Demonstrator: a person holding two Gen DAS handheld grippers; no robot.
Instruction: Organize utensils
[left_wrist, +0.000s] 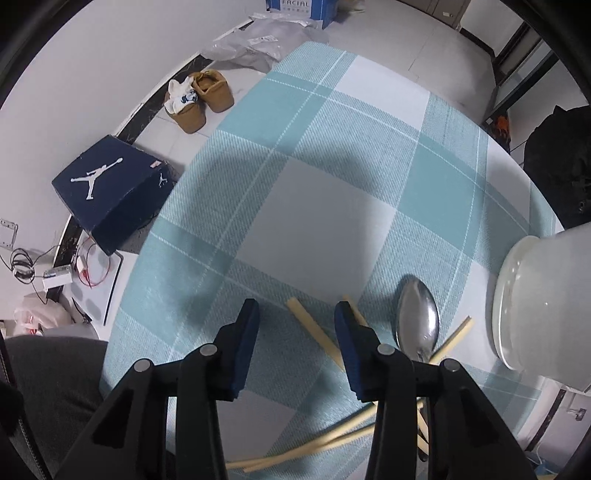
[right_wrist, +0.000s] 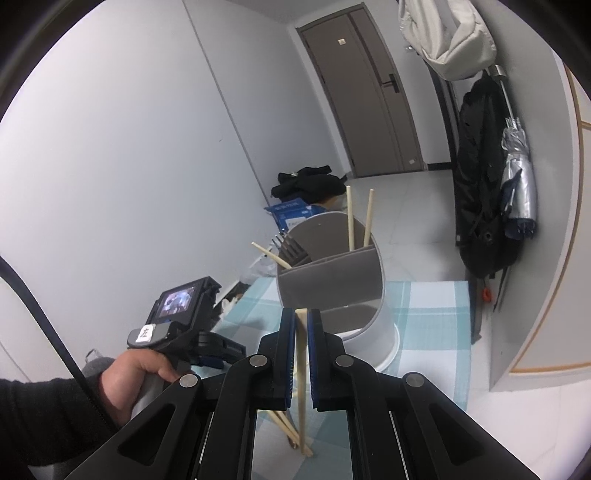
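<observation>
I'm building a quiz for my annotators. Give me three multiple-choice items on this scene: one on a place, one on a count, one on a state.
1. Where does the spoon lie?
A. In the holder
B. On the floor
C. On the plaid cloth

2. How many chopsticks show in the holder?
A. Three
B. One
C. Six

3. What is the right gripper doing?
A. Open, empty
B. Shut on a chopstick
C. Shut on a fork

Key:
1 C, its bowl rests on the cloth near the holder.
2 A, two stand upright at the back and one leans out to the left.
3 B, the pads press on a single chopstick.
</observation>
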